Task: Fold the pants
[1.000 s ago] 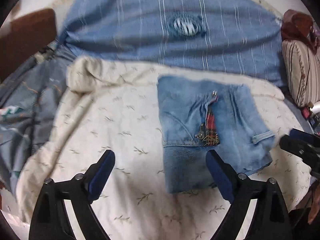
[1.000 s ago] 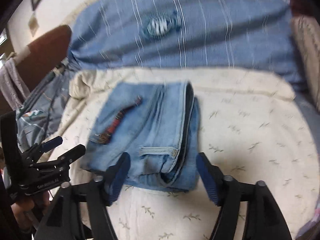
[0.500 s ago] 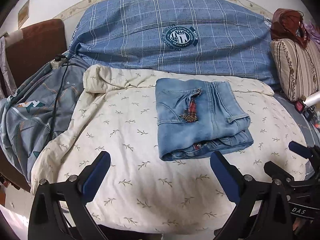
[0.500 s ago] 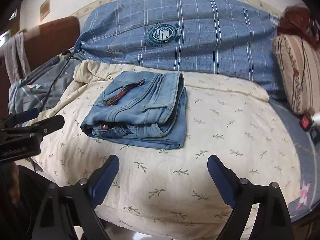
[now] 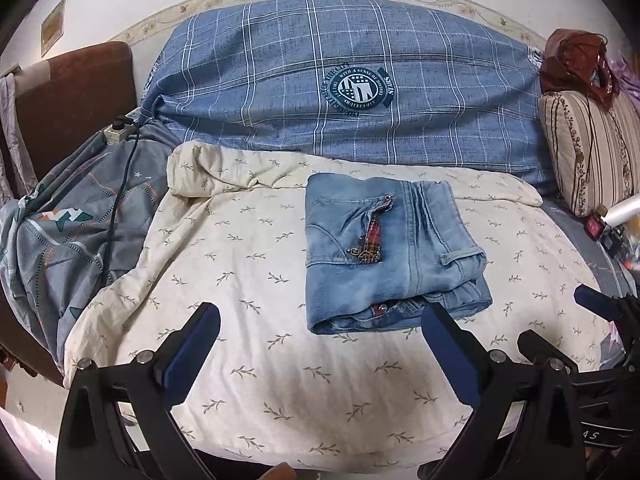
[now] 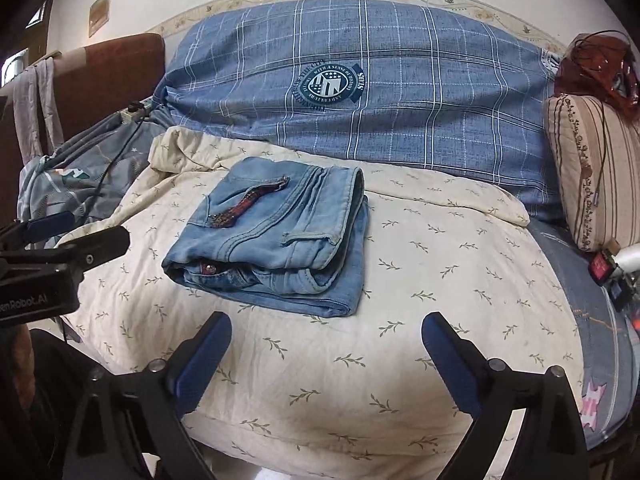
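Note:
The light blue jeans (image 5: 384, 256) lie folded into a compact rectangle on the cream leaf-print quilt (image 5: 248, 280), with a red plaid strip on top. They also show in the right wrist view (image 6: 276, 236). My left gripper (image 5: 320, 328) is open and empty, hovering in front of the near edge of the jeans, apart from them. My right gripper (image 6: 326, 334) is open and empty, also back from the jeans. Each gripper appears at the edge of the other's view.
A large blue plaid pillow (image 5: 360, 92) lies behind the quilt. A striped cushion (image 5: 592, 152) stands at the right. A grey-blue patterned sheet (image 5: 72, 232) with a black cable and power strip (image 5: 116, 132) lies at the left, by a brown headboard (image 5: 72, 96).
Both grippers have pulled back and away from the folded jeans, which stay still on the quilt. The views have widened and steadied.

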